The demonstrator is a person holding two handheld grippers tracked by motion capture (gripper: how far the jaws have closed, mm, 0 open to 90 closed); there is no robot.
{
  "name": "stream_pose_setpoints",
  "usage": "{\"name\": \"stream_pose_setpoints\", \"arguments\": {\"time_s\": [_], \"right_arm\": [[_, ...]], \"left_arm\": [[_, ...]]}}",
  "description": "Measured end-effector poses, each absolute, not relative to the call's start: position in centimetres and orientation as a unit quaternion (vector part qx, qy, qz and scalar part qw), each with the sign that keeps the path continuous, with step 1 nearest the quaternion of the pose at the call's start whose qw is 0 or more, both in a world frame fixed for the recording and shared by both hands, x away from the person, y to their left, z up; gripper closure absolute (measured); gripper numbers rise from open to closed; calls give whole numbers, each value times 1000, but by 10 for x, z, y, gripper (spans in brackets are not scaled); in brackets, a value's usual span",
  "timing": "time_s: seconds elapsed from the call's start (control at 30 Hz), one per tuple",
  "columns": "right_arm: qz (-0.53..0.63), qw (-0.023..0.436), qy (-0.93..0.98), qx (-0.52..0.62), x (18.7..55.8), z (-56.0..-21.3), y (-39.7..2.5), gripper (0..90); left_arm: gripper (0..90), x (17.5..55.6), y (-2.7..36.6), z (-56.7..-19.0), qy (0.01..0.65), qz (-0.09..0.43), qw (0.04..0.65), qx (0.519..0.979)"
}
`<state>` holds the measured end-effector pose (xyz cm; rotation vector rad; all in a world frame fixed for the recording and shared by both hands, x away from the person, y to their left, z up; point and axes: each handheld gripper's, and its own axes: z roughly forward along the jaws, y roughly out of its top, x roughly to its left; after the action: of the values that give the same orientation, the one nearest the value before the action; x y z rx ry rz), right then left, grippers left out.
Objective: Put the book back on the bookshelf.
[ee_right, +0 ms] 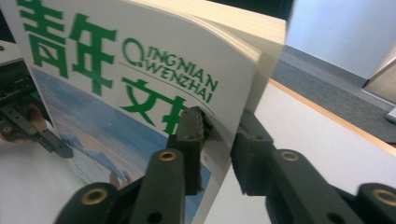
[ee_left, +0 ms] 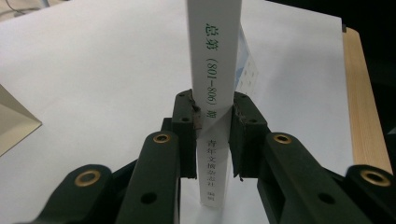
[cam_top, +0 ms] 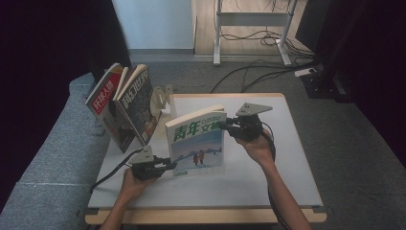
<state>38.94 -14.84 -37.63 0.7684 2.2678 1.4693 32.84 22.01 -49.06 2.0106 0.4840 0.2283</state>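
- Stood upright on the white table (cam_top: 268,177): a thick magazine (cam_top: 197,143) with green title lettering and a snowy cover scene, held between both grippers.
- Clamped on the magazine's spine near its bottom edge: the left gripper (cam_top: 167,166), jaws pressed against either side of the white spine (ee_left: 214,93), as seen in the left gripper view.
- Closed on the magazine's upper right edge: the right gripper (cam_top: 225,125), one jaw on the front cover (ee_right: 116,93), the other behind the cream page block.
- Visible beyond the cover in the right gripper view, at far left: the left gripper (ee_right: 28,126) and part of a hand.
- Leaning together beyond the left gripper, at the table's far left corner: two more magazines (cam_top: 125,108), propped against a pale bookend (cam_top: 162,99).
- Further off, past the table: grey carpet with cables (cam_top: 268,67).
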Motion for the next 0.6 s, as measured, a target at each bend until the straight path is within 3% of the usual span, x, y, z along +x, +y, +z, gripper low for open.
{"name": "stream_pose_setpoints", "arguments": {"time_s": [0.1, 0.23, 0.43, 0.6], "right_arm": [[512, 171, 796, 273, 387, -378, -153, 602], [501, 149, 807, 274, 388, -392, -155, 534], [511, 104, 815, 252, 392, -408, -145, 579], [520, 94, 811, 251, 391, -409, -146, 606]], "left_arm": [[747, 327, 221, -492, 202, 96, 509, 831], [747, 323, 223, -495, 201, 102, 518, 825], [746, 314, 223, -496, 202, 119, 518, 822], [743, 309, 223, -497, 199, 129, 519, 821]]}}
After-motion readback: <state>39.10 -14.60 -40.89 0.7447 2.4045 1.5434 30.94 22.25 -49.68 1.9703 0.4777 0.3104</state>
